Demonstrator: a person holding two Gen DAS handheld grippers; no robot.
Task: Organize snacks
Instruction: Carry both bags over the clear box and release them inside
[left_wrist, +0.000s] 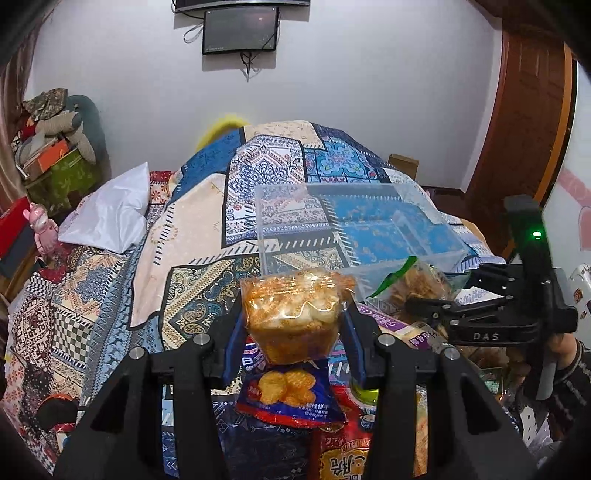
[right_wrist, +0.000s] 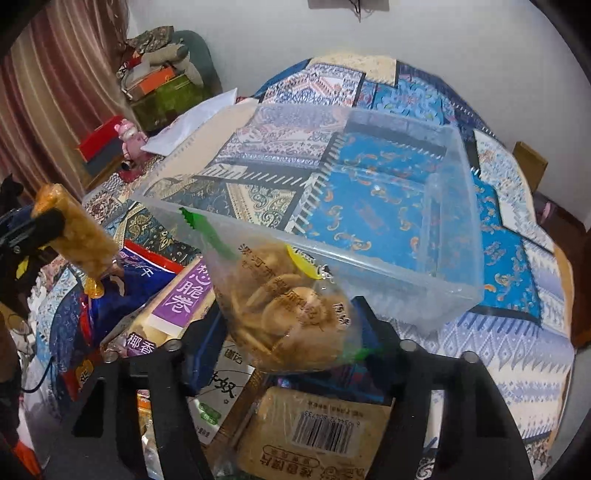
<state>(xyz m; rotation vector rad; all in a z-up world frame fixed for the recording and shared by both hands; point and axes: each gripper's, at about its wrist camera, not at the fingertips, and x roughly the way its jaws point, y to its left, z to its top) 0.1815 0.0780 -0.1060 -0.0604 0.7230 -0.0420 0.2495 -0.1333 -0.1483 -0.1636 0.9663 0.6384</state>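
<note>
I have two snacks lifted, both on the near side of the clear plastic bin (right_wrist: 436, 258) that stands empty on the patterned bedspread (left_wrist: 207, 236). My left tool (left_wrist: 293, 325) is clamped on a clear pack of golden crispy snacks (left_wrist: 295, 314), held above the heap of snack packets (left_wrist: 295, 402) just short of the bin's near wall. My right tool (right_wrist: 291, 332) has a clear bag of round biscuits (right_wrist: 291, 317) between its fingers; the bag hangs up in front of the bin's near corner, so I judge it held, though the pads are hidden behind the bag.

To do this well, I would carry each pack over the near rim before letting go, one tool at a time so they don't crowd each other at the bin. The biscuit bag is floppy and brittle inside, so I'd lower it close to the bin floor and release gently. The crispy pack should go alongside, laid flat, leaving room for the remaining packets.
</note>
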